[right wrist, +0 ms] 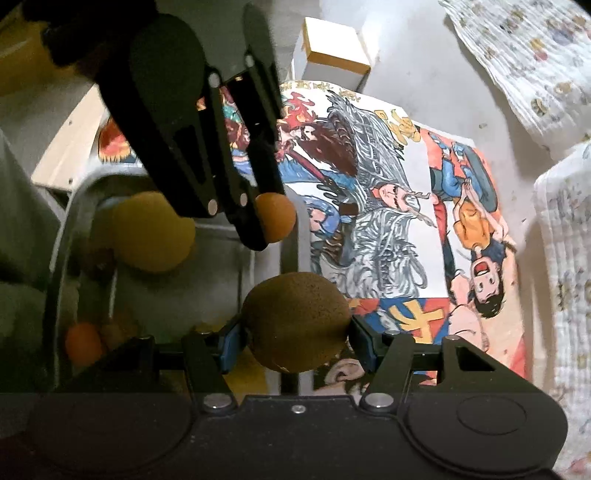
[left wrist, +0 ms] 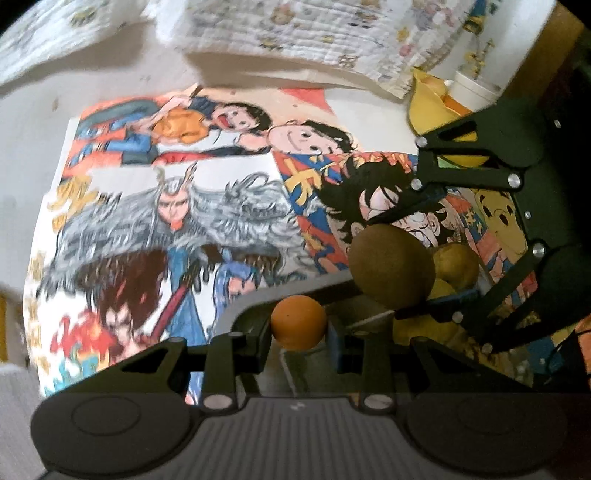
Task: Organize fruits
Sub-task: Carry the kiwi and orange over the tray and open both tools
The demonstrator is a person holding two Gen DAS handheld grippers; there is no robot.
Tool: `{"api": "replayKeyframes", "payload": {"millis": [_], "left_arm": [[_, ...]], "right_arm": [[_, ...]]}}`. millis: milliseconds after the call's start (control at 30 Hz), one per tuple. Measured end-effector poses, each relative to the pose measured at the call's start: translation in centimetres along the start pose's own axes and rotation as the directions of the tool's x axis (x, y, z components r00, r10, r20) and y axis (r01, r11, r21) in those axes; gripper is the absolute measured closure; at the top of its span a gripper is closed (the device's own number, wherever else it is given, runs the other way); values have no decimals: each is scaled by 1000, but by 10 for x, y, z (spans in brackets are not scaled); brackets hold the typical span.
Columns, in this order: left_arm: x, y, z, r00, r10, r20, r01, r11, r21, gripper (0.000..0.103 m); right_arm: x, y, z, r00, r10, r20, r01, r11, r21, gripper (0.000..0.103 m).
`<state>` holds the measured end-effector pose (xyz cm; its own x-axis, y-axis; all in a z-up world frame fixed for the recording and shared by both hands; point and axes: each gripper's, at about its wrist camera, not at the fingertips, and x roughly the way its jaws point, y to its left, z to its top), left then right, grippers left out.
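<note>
Over the near edge of a grey tray, both grippers point steeply down with fruit between their fingers. The left gripper is clamped on a small orange fruit, its black pads pressing on either side, just above the tray's rim beside the cartoon drawings spread across the pale table. The right gripper grips a brown kiwi between its blue-tipped fingers, which touch its flanks; the kiwi hangs over the tray's edge where it meets the drawings. Inside the tray lie a yellowish fruit and another small orange fruit, the second near the tray's lower corner. Printed cloths lie crumpled at the table's far edge, and a white box with a tan rim stands beyond the drawings. The pictures are blurred.
</note>
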<state>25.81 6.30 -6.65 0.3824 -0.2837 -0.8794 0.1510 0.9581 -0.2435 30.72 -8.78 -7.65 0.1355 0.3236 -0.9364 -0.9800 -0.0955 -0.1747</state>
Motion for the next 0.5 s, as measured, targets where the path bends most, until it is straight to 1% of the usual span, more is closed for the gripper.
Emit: {"api": "replayKeyframes", "payload": {"millis": [167, 333, 500], "left_arm": [[0, 10, -8, 1000, 1, -19, -3, 995, -98, 69], [3, 12, -10, 999, 7, -42, -13, 990, -142, 69], [7, 19, -11, 997, 18, -70, -32, 978, -207, 69]], "right_arm": [[3, 2, 1, 1000, 21, -7, -21, 997, 77, 42], [7, 0, 3, 1000, 26, -14, -24, 985, 171, 42], [9, 0, 2, 1000, 22, -19, -16, 968, 252, 42]]}}
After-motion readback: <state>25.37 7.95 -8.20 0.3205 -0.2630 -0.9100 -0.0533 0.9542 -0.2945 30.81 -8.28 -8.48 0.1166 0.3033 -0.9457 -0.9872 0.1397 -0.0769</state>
